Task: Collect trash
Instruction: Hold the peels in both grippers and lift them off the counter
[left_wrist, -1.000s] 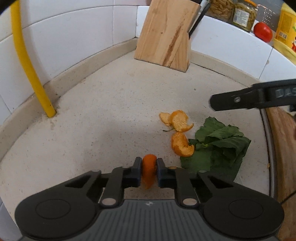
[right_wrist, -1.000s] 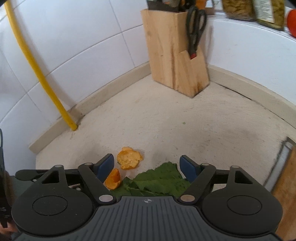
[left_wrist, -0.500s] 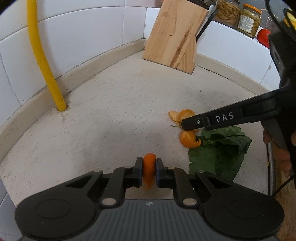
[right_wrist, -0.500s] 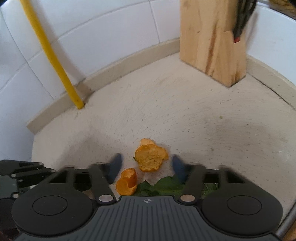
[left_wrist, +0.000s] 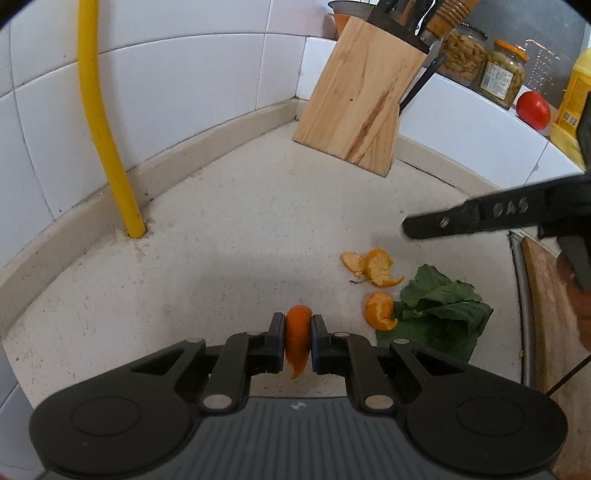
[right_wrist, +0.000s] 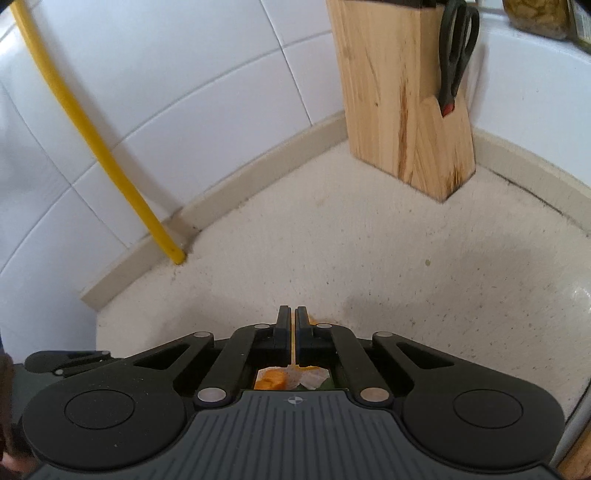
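My left gripper (left_wrist: 298, 325) is shut on a curled piece of orange peel (left_wrist: 297, 339) and holds it above the speckled counter (left_wrist: 240, 236). Two more orange peels (left_wrist: 373, 263) (left_wrist: 380, 310) lie on the counter to the right, next to a green leaf (left_wrist: 439, 314). My right gripper (right_wrist: 294, 314) has its fingers closed together; the left wrist view shows it (left_wrist: 410, 229) raised above and behind those peels, apparently empty. In the right wrist view, peel pieces (right_wrist: 271, 380) show below, through the gap behind the fingers.
A wooden knife block (left_wrist: 358, 99) with scissors (right_wrist: 456, 55) stands in the back corner. A yellow pipe (left_wrist: 107, 147) rises at the tiled wall on the left. Jars (left_wrist: 502, 74), a tomato (left_wrist: 532, 110) and a yellow bottle (left_wrist: 570, 107) sit on the ledge. A wooden board (left_wrist: 546, 295) lies at right.
My right gripper closed from wide open and lifted above the peels, which still lie on the counter. My left gripper kept hold of its peel and drew back a little.
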